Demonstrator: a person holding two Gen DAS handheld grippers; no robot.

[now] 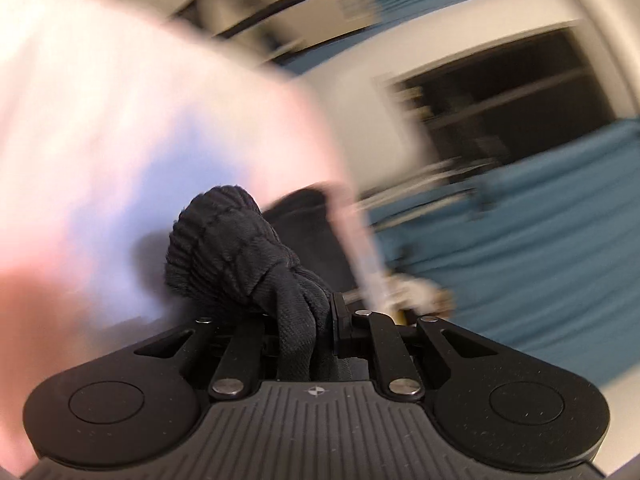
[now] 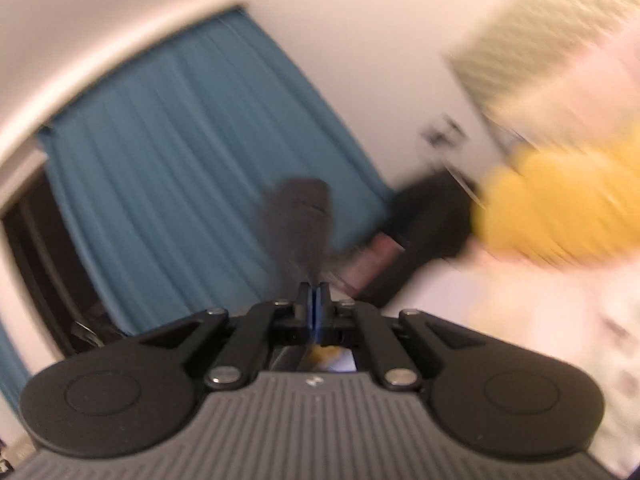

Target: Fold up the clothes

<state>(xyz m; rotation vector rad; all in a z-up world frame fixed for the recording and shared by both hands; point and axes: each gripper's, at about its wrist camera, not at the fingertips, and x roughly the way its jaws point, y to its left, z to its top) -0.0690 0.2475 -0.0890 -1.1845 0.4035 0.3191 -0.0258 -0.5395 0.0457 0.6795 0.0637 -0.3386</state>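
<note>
Both views are blurred by motion. In the left wrist view my left gripper (image 1: 312,300) is shut on a bunched black knitted garment (image 1: 236,248), whose ribbed edge bulges up over the fingers and hides them. In the right wrist view my right gripper (image 2: 314,292) is shut, jaws together, on a blurred flap of the black garment (image 2: 298,220) that stands up from the fingertips. Both grippers are raised, pointing out at the room.
A person in a white shirt (image 1: 120,120) fills the left of the left wrist view. Teal curtains (image 2: 180,160) and a dark window (image 1: 500,100) lie behind. A yellow cloth (image 2: 568,200) and white bedding (image 2: 520,312) are at the right.
</note>
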